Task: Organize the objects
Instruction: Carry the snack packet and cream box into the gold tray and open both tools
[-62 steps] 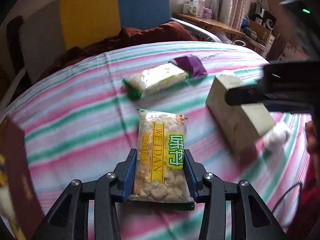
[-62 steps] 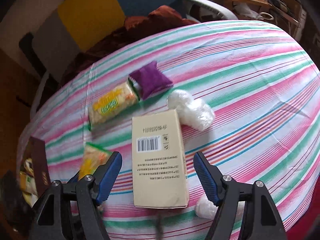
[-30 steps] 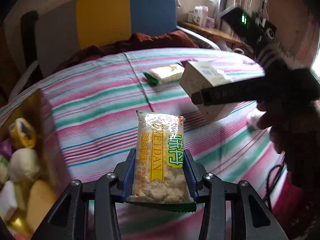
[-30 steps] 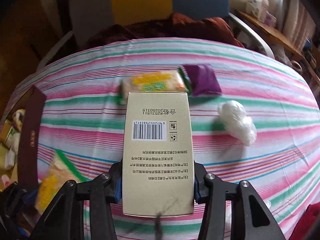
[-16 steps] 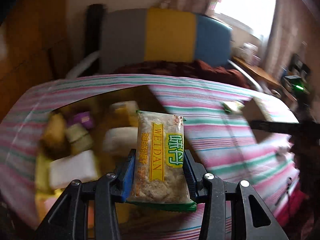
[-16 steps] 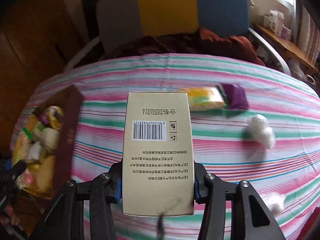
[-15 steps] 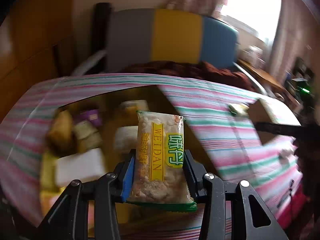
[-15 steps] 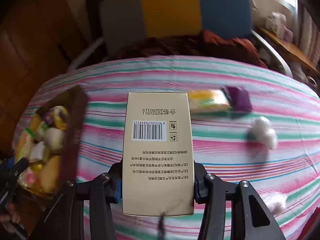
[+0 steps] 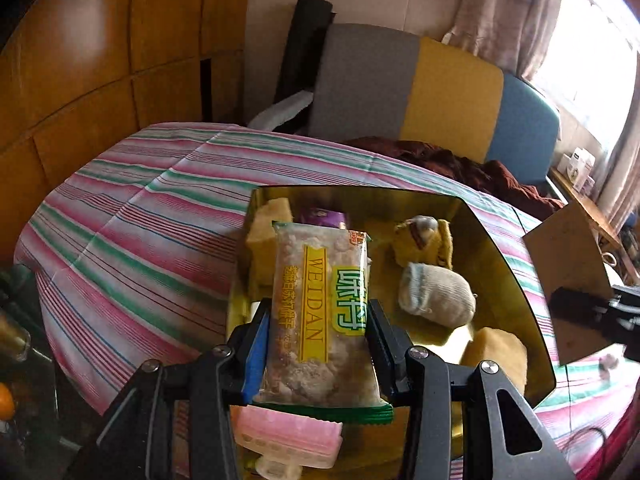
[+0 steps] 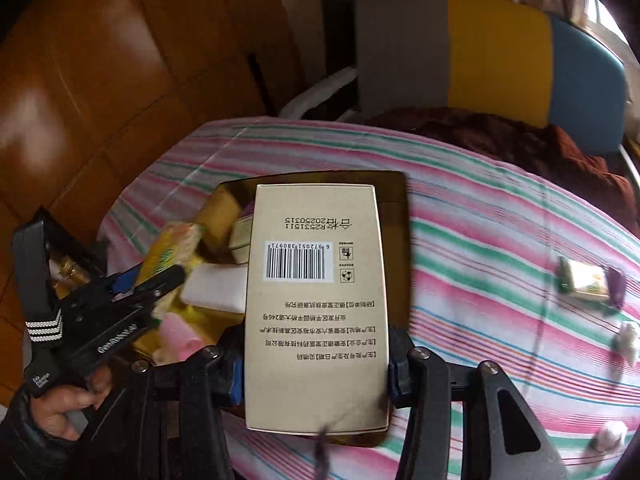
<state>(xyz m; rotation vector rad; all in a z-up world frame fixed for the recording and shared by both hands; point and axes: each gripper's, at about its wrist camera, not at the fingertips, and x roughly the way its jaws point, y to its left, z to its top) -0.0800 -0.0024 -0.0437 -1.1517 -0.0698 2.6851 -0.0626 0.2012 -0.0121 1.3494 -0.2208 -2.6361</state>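
Note:
My left gripper is shut on a clear WEIDAN snack packet and holds it over an open gold-lined box on the striped bed. The box holds a rolled sock, yellow blocks, a purple packet and a pink piece. My right gripper is shut on a beige barcode carton, held above the same box. The left gripper with its packet also shows in the right wrist view. The carton shows at the right of the left wrist view.
A yellow-green packet, a purple packet and white wads lie on the striped cover to the right. A grey, yellow and blue chair back stands behind the bed. Wooden panels stand at the left.
Both grippers have swung left with their loads. The open box, earlier at the left edge, now lies directly under the snack packet and the carton.

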